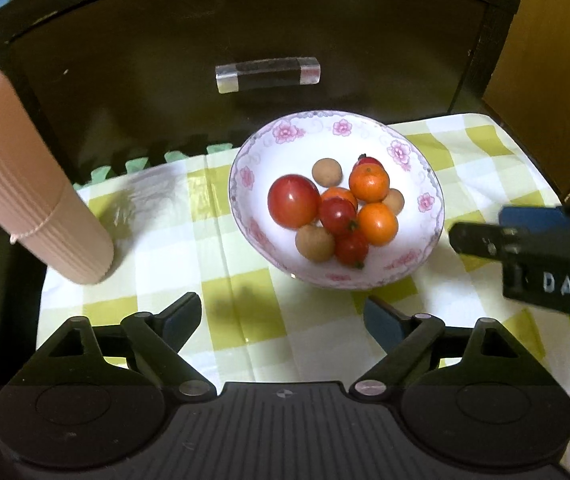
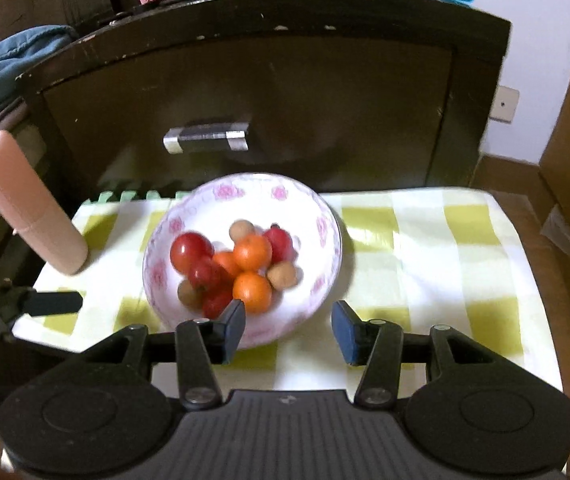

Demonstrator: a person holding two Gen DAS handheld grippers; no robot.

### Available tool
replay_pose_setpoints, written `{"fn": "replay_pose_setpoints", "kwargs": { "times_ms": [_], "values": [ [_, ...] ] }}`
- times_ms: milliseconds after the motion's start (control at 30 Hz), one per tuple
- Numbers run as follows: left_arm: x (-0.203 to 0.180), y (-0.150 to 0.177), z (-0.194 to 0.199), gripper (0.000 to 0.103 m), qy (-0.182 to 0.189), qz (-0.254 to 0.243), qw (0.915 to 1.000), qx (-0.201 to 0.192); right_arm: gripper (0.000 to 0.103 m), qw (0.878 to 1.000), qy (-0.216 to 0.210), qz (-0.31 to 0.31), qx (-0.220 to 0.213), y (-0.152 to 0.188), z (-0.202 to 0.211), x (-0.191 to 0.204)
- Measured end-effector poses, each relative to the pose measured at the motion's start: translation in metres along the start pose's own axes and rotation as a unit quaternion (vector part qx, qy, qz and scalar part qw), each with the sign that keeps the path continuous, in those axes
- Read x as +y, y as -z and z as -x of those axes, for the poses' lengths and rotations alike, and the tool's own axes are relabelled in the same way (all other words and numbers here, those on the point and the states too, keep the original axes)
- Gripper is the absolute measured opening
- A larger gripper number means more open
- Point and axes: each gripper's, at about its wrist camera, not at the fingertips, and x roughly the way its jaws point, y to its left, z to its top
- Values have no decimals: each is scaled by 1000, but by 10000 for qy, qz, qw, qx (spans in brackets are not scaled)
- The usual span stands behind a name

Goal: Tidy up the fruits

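Our left gripper (image 1: pixel 281 316) gapes wide and empty over the checked cloth (image 1: pixel 173 248); our right gripper (image 2: pixel 288 330), partly parted, grips nothing. Between them, every fruit we see sits in the floral bowl (image 1: pixel 417 148); sorting looks finished.

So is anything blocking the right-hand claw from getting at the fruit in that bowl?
Nothing visible. The right gripper is open and empty, right at the near rim of the bowl; only that rim lies between it and the fruit. The pink tube stands off to the side.
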Motion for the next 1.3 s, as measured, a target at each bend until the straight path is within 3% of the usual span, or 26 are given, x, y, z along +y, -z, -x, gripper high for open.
{"fn": "replay_pose_setpoints", "kwargs": {
  "times_ms": [267,400,1300],
  "values": [
    [-2,17,6,96,-198,148,9997,-34,46,9998,49,-104,132,27,11,-3],
    [-1,24,11,102,-274,285,9992,-89,46,9996,33,-249,153,38,17,-5],
    [-18,68,46,103,-714,315,9954,-547,48,9979,-48,-602,232,88,54,-7]
  ]
}}
